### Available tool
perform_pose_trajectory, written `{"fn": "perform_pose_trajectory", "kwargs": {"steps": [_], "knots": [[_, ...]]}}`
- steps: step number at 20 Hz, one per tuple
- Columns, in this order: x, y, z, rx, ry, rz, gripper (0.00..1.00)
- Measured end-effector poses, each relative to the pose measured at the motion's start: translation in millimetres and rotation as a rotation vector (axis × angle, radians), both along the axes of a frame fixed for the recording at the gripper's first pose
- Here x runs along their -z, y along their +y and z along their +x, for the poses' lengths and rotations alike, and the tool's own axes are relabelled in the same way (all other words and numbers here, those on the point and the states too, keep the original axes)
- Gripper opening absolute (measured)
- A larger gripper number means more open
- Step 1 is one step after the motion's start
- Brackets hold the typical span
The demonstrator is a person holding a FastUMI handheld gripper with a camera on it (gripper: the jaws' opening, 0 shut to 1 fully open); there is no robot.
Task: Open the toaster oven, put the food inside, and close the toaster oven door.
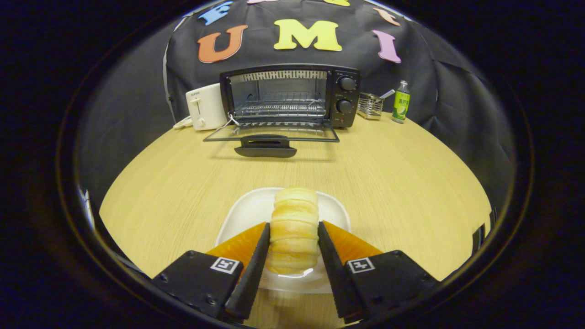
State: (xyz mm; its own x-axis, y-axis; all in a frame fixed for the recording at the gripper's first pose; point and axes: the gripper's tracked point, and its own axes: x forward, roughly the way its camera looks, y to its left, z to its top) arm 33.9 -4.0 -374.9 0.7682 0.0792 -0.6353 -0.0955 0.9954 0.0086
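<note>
Across the far side of the table (183, 183), the toaster oven (289, 97) is seen with its door (269, 135) folded down flat. Nearer, a white plate (249, 210) carries the bread roll (295, 228), which is flanked closely by both fingers of the hand-held gripper (293, 242); firm contact cannot be told.

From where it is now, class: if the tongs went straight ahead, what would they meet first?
The bread roll already lies between the tongs, on the white plate. Beyond it, probably the open toaster oven door; depth is uncertain.
</note>
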Motion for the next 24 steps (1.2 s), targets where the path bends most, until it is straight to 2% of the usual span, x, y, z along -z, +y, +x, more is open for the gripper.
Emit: {"fn": "perform_pose_trajectory", "kwargs": {"steps": [2,5,9,12,16,20,24], "knots": [[0,-1,-1,0.003,-0.003,0.005,0.67],[-21,-5,3,0.026,-0.080,-0.002,0.64],[-51,-3,9,0.019,-0.191,0.025,0.63],[-61,7,12,-0.025,-0.229,0.054,0.63],[-71,24,25,-0.078,-0.254,0.152,0.63],[-96,42,45,-0.058,-0.285,0.356,0.63],[-111,64,73,-0.088,-0.323,0.463,0.63]]}}
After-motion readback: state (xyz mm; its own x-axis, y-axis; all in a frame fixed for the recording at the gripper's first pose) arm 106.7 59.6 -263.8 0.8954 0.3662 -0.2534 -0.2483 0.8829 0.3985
